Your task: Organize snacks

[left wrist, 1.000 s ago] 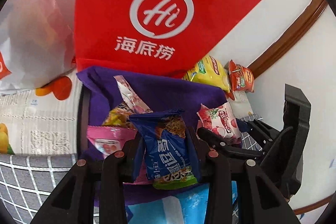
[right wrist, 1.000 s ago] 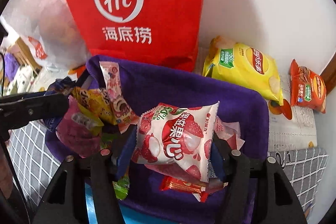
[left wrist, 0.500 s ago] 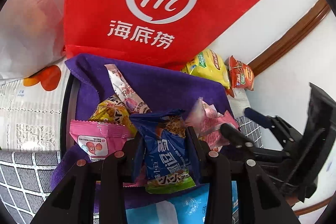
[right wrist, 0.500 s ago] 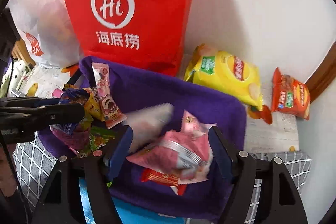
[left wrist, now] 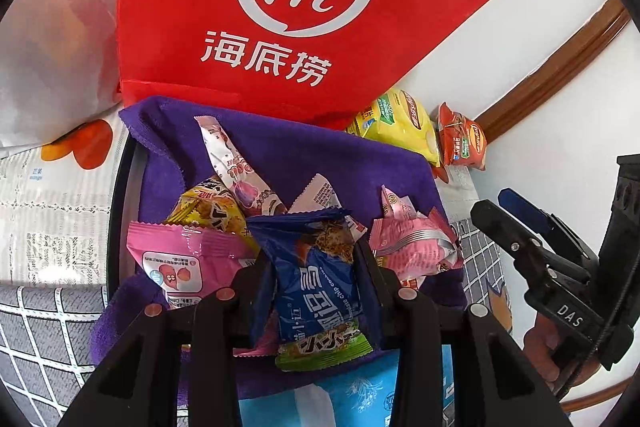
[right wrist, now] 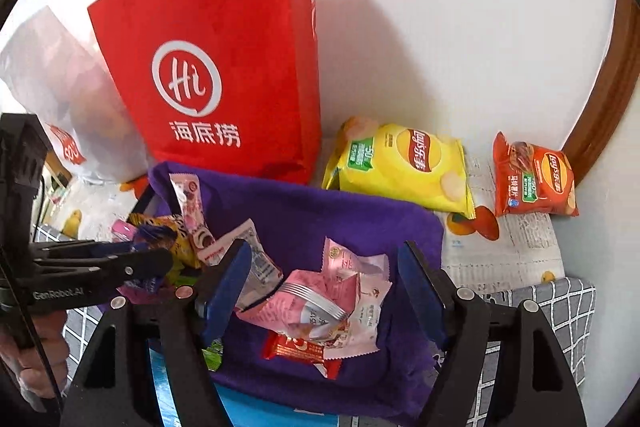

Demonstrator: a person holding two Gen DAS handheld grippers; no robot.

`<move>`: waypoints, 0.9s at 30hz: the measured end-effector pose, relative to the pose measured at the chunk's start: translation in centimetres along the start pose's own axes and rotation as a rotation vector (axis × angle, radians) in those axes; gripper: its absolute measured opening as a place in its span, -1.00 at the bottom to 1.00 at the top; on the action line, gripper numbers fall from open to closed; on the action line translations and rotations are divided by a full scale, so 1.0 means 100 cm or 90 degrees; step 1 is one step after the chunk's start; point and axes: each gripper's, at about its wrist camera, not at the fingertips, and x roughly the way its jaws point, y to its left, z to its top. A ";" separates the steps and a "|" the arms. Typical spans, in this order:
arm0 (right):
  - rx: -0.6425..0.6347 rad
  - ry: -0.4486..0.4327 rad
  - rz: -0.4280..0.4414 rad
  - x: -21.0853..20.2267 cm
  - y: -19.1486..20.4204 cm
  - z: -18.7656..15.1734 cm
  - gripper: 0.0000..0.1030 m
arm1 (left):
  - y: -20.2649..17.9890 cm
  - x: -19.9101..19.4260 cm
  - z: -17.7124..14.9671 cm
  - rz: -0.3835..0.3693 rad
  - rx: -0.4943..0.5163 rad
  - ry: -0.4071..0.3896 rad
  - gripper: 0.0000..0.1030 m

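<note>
My left gripper [left wrist: 314,255] is shut on a blue cookie packet [left wrist: 320,291], held upright over a basket lined with purple cloth [left wrist: 304,151]. In the right wrist view my right gripper [right wrist: 324,255] stands open above a crumpled pink-and-white strawberry packet [right wrist: 320,303], which lies on the purple cloth [right wrist: 320,219] on top of a small red packet [right wrist: 296,347]. Nothing is between its blue pads [right wrist: 224,291]. At the basket's left end lie a pink packet [left wrist: 176,259], a yellow packet [left wrist: 204,207] and a long pink-white packet [left wrist: 232,163].
A tall red paper bag [right wrist: 216,75] stands right behind the basket, with a white plastic bag [right wrist: 52,79] to its left. A yellow chip bag [right wrist: 404,163] and an orange-red chip bag [right wrist: 532,179] lie by the wall at the right. A brown wooden frame [right wrist: 608,87] borders the corner.
My right gripper let go of the strawberry packet, which dropped onto the purple cloth, and the gripper rose with its jaws wider. My left gripper kept its hold on the blue packet.
</note>
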 end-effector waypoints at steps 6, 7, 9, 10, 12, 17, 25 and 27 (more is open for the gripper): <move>0.003 -0.004 0.004 -0.001 0.002 0.001 0.46 | -0.003 -0.002 0.001 -0.005 0.007 -0.002 -0.03; 0.003 -0.004 0.005 -0.001 0.003 0.001 0.46 | -0.005 -0.003 0.001 -0.006 0.010 -0.004 0.00; 0.003 -0.005 0.005 -0.002 0.004 0.000 0.46 | -0.006 -0.004 0.001 -0.009 0.013 -0.006 0.06; 0.002 -0.006 0.005 -0.003 0.005 0.000 0.46 | -0.007 -0.005 0.002 -0.011 0.013 -0.007 0.13; 0.002 -0.008 0.007 -0.004 0.007 0.000 0.46 | -0.008 -0.008 0.002 -0.015 0.012 -0.012 0.19; 0.004 -0.012 0.003 -0.008 0.008 0.000 0.46 | -0.009 -0.020 0.002 -0.013 0.017 -0.023 0.43; 0.016 -0.037 -0.011 -0.028 0.013 0.001 0.46 | -0.024 -0.045 -0.002 0.013 0.048 -0.066 0.68; 0.013 -0.049 -0.015 -0.038 0.017 0.000 0.46 | -0.027 -0.051 -0.003 0.026 0.057 -0.078 0.72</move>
